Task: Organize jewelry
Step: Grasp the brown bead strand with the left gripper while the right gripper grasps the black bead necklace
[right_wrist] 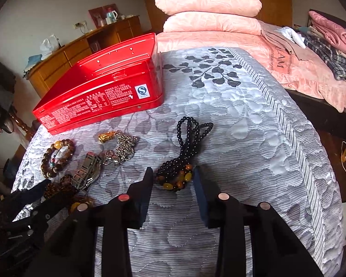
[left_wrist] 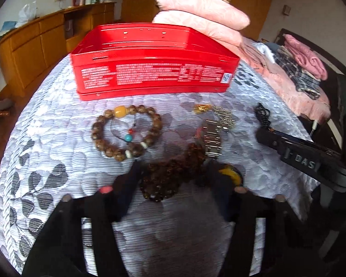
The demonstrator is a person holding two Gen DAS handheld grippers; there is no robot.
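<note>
An open red tin box (left_wrist: 150,62) stands on a grey leaf-patterned quilt; it also shows in the right wrist view (right_wrist: 96,85). Before it lie a wooden bead bracelet (left_wrist: 126,133), a gold pendant on a chain (left_wrist: 205,109), a metal watch (left_wrist: 212,138) and a dark brown bead strand (left_wrist: 170,175). My left gripper (left_wrist: 173,175) is open, its fingers either side of the brown strand. My right gripper (right_wrist: 173,175) is open around the amber end of a black bead necklace (right_wrist: 186,143). The right gripper's body shows in the left wrist view (left_wrist: 297,157).
Pink pillows (left_wrist: 200,16) are stacked behind the box, with folded clothes (left_wrist: 304,64) on the pink blanket at right. A wooden cabinet (left_wrist: 34,43) stands at far left. The quilt's striped edge (right_wrist: 311,161) drops off on the right.
</note>
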